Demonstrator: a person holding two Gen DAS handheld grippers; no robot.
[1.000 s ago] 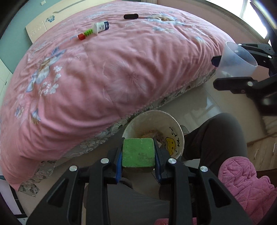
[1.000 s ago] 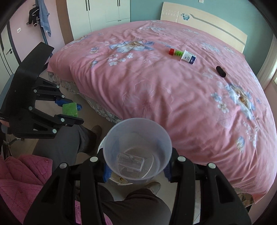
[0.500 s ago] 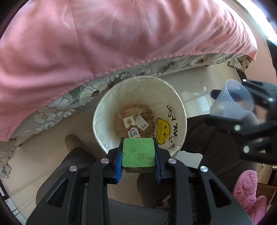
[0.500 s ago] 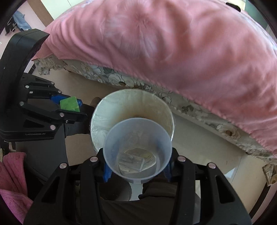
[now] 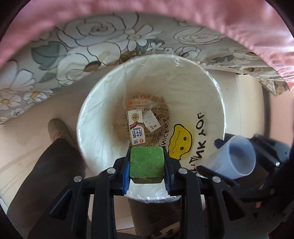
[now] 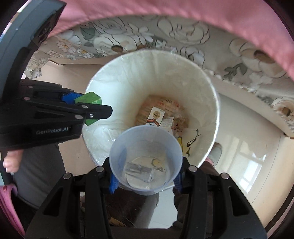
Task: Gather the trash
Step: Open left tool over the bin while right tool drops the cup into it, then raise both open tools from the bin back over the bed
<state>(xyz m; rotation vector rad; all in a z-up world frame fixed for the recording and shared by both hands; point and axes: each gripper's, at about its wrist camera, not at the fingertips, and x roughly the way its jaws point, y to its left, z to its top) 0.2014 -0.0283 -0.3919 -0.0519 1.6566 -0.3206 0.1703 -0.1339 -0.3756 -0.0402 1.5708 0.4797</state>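
My left gripper (image 5: pixel 147 166) is shut on a green sponge (image 5: pixel 146 162), held just over the near rim of a round white trash bin (image 5: pixel 95 117) lined with a clear bag. From the right wrist view the same sponge (image 6: pixel 89 100) pokes out over the bin's left rim (image 6: pixel 211 88). My right gripper (image 6: pixel 146 181) is shut on a translucent plastic cup (image 6: pixel 146 139) with a small clear piece in its bottom, held above the bin's near edge. That cup (image 5: pixel 234 156) shows at the bin's right side in the left wrist view. A small milk carton (image 5: pixel 136 126) and wrappers lie at the bin's bottom.
The bin stands on a pale floor against a bed with a floral skirt (image 5: pixel 88 47) and pink quilt (image 6: pixel 165 9). A person's dark-trousered leg and shoe (image 5: pixel 57 128) are left of the bin, another shoe (image 6: pixel 215 149) behind its right side.
Both grippers have dropped from bed height down to the bin's mouth and tipped to point steeply down. The sponge and the cup stay gripped as before.
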